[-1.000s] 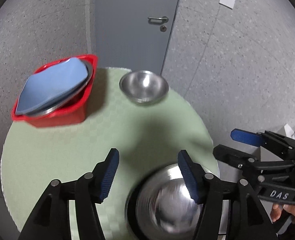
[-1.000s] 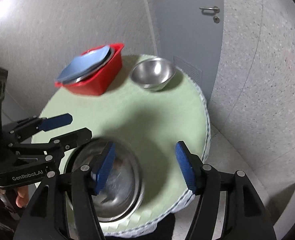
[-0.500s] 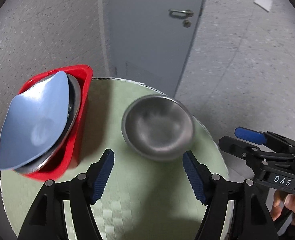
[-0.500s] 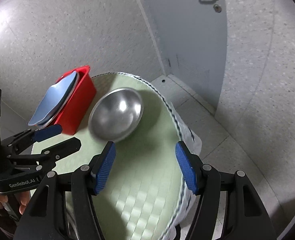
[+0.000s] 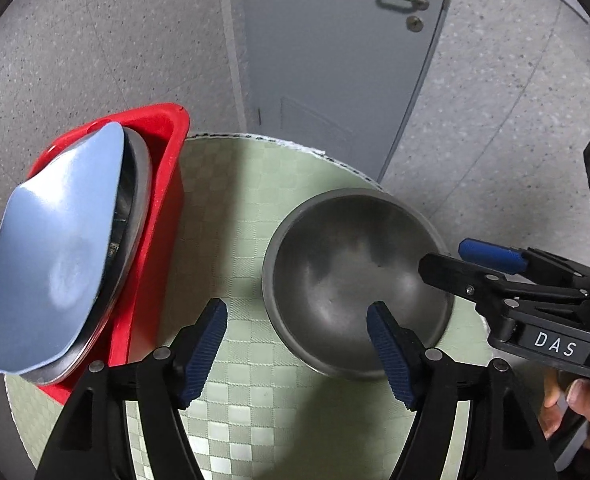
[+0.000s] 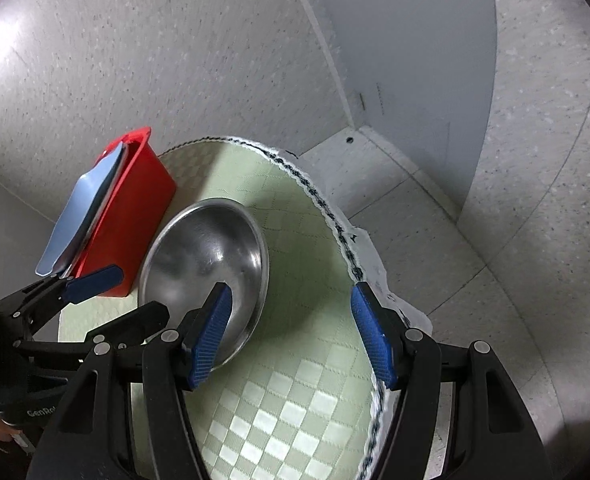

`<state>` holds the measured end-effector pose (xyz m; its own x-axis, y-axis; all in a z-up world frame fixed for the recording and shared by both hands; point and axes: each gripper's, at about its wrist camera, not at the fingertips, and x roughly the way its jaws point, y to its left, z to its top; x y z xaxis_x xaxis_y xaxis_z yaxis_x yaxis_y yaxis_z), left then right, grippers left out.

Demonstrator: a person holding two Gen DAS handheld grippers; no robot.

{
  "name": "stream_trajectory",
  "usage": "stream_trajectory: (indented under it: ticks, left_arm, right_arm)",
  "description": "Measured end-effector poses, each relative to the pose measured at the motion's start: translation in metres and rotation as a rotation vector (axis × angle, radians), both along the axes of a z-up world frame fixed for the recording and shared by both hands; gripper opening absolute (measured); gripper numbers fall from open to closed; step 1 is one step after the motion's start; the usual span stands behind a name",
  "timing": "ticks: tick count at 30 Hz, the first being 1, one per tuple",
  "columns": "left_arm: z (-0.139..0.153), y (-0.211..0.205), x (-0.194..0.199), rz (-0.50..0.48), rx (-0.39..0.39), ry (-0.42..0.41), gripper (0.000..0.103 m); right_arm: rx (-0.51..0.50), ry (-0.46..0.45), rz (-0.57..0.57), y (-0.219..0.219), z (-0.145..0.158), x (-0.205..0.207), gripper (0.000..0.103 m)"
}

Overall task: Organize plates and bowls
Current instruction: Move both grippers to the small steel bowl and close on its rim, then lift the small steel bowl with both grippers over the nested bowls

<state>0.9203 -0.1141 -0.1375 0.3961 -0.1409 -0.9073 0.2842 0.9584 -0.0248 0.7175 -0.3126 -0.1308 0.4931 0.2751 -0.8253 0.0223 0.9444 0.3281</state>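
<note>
A steel bowl (image 5: 347, 280) (image 6: 207, 252) stands upright on the green checked mat, right of a red bin (image 5: 167, 184) (image 6: 139, 216). A blue plate (image 5: 55, 248) (image 6: 79, 212) leans in the bin against a metal plate (image 5: 137, 200). My left gripper (image 5: 299, 354) (image 6: 121, 300) hovers open at the bowl's near left; its right finger overlaps the near rim. My right gripper (image 6: 291, 336) (image 5: 469, 264) is open too. Its fingers straddle the bowl's right rim, one over the inside and one outside, and the pads do not press on it.
The round table's mat (image 5: 231, 208) ends in a fringed edge (image 6: 327, 220) just behind and right of the bowl, with tiled floor (image 6: 395, 200) below. A grey door (image 5: 335, 60) and speckled walls stand behind. A person's hand (image 5: 583, 400) holds the right gripper.
Both grippers have moved forward and down across the table to the far bowl. The nearer steel bowl has dropped out of view. The left jaws stand slightly wider.
</note>
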Motion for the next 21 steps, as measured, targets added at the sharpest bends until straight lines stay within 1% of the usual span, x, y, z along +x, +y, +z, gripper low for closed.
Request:
stream_trajectory:
  ticks: [5, 7, 10, 11, 12, 13, 14, 18, 19, 21]
  left_arm:
    - [-0.013, -0.008, 0.013, 0.007, 0.017, 0.013, 0.068]
    - [-0.015, -0.013, 0.017, -0.006, 0.028, 0.011, 0.065]
    - [-0.018, -0.019, 0.02, -0.008, 0.02, 0.008, 0.064]
    - [-0.02, -0.021, 0.022, -0.013, 0.02, 0.01, 0.061]
    - [-0.021, -0.022, 0.02, -0.017, 0.016, 0.016, 0.058]
    - [-0.023, -0.023, 0.022, -0.02, 0.011, 0.024, 0.051]
    - [-0.024, -0.026, 0.023, -0.027, 0.01, 0.027, 0.051]
    - [-0.03, -0.031, 0.028, -0.05, 0.011, 0.038, 0.048]
    - [-0.032, -0.032, 0.03, -0.053, 0.014, 0.041, 0.047]
    - [-0.036, -0.032, 0.032, -0.06, 0.017, 0.052, 0.041]
  right_arm:
    - [0.011, 0.015, 0.018, 0.002, -0.008, 0.009, 0.064]
    - [0.017, 0.025, 0.03, 0.004, -0.012, 0.012, 0.063]
    - [0.023, 0.029, 0.035, 0.006, -0.015, 0.014, 0.06]
    - [0.026, 0.03, 0.039, 0.007, -0.015, 0.014, 0.058]
    - [0.029, 0.032, 0.043, 0.007, -0.016, 0.015, 0.053]
    - [0.029, 0.036, 0.049, 0.007, -0.017, 0.015, 0.049]
    - [0.033, 0.041, 0.053, 0.009, -0.017, 0.015, 0.044]
    - [0.054, 0.052, 0.066, 0.012, -0.02, 0.014, 0.032]
    - [0.062, 0.053, 0.069, 0.012, -0.021, 0.014, 0.031]
    - [0.077, 0.058, 0.073, 0.011, -0.022, 0.012, 0.025]
